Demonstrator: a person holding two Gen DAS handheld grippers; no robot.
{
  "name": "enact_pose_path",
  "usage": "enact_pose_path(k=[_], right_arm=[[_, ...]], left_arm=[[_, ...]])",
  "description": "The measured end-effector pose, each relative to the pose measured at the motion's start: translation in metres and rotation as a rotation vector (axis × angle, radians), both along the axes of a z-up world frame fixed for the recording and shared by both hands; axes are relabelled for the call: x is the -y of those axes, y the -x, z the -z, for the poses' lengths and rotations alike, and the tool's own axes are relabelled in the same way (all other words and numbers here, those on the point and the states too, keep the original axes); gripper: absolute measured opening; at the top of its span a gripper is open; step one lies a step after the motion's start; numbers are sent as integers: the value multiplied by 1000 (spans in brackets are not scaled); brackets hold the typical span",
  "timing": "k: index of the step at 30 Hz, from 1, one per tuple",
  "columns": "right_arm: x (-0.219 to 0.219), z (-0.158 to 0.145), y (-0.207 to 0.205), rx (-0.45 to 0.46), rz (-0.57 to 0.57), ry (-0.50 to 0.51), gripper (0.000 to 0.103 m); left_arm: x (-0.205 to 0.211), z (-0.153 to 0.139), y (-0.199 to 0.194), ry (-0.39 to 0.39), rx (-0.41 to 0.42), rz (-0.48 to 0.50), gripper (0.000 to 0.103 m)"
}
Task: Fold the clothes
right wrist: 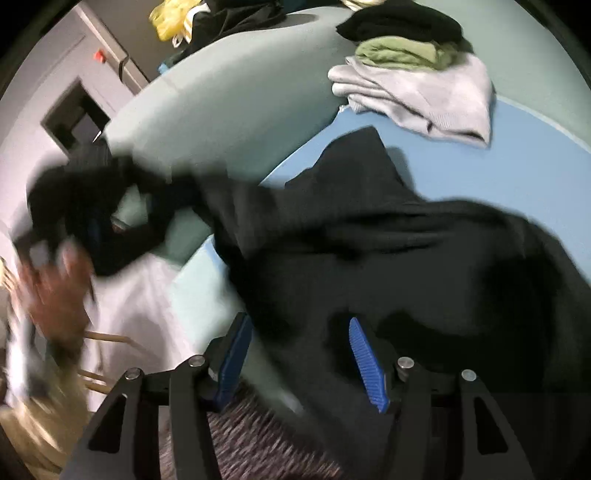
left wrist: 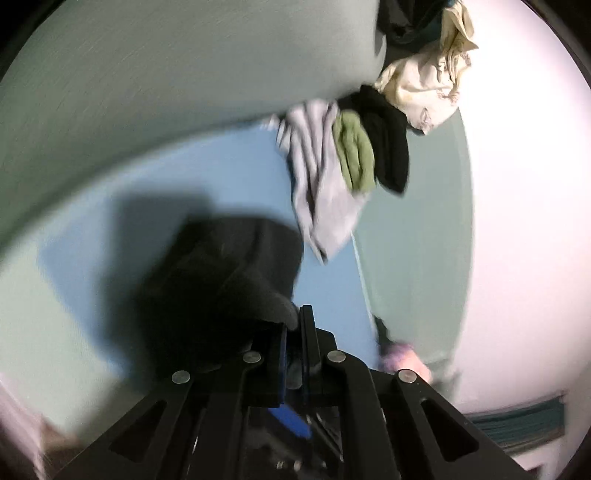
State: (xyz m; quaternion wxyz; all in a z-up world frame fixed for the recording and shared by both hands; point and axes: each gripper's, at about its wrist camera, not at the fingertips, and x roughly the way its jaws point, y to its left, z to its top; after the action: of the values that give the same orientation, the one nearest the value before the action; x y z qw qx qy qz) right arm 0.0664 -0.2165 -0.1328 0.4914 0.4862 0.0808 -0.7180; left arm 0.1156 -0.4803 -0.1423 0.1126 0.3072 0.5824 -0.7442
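Observation:
A black garment [right wrist: 388, 251] lies partly spread across the blue mat [right wrist: 517, 155] and is stretched out to the left. My left gripper [left wrist: 297, 321] is shut on a corner of this black garment [left wrist: 221, 280], with grey-black fabric pinched between its close-set fingers. In the right wrist view, the left gripper [right wrist: 92, 229] appears blurred at the left with a person's hand [right wrist: 55, 295] behind it. My right gripper [right wrist: 299, 332] stands open, its blue pads [right wrist: 365, 362] wide apart. The garment's near edge lies in the gap between the pads.
At the far end of the mat sits a pile of clothes: grey [right wrist: 424, 96], green [right wrist: 402, 51] and black [right wrist: 399, 20] pieces, plus a cream one [left wrist: 417, 92]. A teal-green cushion [right wrist: 229, 92] borders the mat. A grey cabinet [right wrist: 74, 85] and wooden legs [right wrist: 107, 336] are at the left.

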Motion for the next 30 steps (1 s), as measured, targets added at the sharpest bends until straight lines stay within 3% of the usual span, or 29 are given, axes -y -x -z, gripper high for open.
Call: enact_pose_path(k=[3,5,10,13,14,15,16,17,18,20,21,22,23,25,28,30], right_arm=[[18,1,27,-42,16,15,48],[36,4,55,-57,29,3,31],[77,12,106,-12,75,-17,26],[92,23,127,48,111,-28,26],[94,25,132,75,118,-22,26],[95,25,138,93,126,-13,26],[96,21,145,101,132,0,26],[92,17,151,122,149,36,26],[84,12,158,154,173,92,27],[62,1,177,225,286,224,31],[56,-2,182,229,327,234,31],[54,-6,183,204,339,215,28],[55,-11,180,168,312,195,28],[59,-20,157,99,182,175,28],[49,-25,113,10,53,145,31],[25,-20,90,-20,54,132,38]], left_arm=[[20,-4,33,42,30,7,6],[29,2,59,81,79,16,6],[38,34,83,192,265,16,6],[32,33,77,247,314,51,8],[27,25,70,281,298,63,16],[20,13,61,325,274,73,34],[14,1,47,369,240,62,46],[9,-11,31,411,202,43,72],[5,-21,14,446,167,3,80],[3,-24,-13,474,181,-69,80],[3,-25,-26,486,194,-103,80],[4,-20,-35,462,207,-115,80],[6,-8,-40,386,198,-115,80],[10,20,-47,207,164,-113,79],[5,57,-53,24,115,-182,77],[-1,67,-58,-10,58,-236,63]])
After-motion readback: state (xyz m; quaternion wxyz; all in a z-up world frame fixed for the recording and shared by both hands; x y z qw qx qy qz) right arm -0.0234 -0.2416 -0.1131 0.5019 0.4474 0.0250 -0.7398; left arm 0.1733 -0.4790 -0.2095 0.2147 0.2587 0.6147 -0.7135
